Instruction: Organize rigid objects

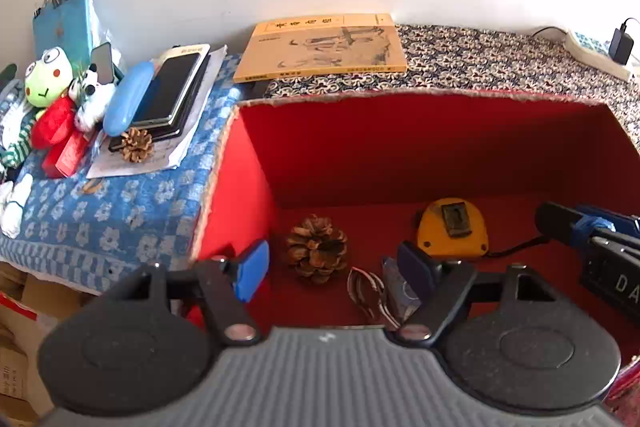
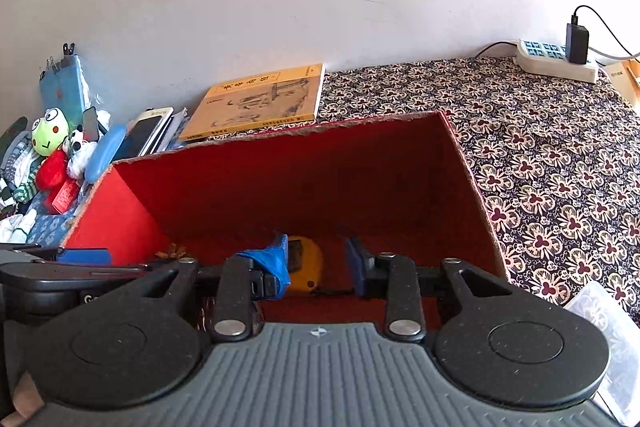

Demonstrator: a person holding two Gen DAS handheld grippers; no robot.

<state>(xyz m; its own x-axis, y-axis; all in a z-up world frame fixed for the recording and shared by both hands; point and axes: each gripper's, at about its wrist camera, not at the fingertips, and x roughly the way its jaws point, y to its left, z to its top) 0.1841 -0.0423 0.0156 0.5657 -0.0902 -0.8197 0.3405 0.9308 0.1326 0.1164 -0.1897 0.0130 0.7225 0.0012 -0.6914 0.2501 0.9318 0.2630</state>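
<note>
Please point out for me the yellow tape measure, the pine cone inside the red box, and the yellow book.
yellow tape measure (image 1: 452, 227), left wrist view, on its yellow case beside the belt clip.
pine cone (image 1: 317, 249), left wrist view, on its scales, centre.
yellow book (image 2: 262, 101), right wrist view, on the front cover.

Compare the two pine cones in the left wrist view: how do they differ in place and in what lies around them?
The pine cone inside sits on the floor of the red box, near a yellow tape measure. The pine cone outside rests on papers on the blue cloth, against a stack with a phone. Both are brown with open scales, and neither is gripped.
</note>
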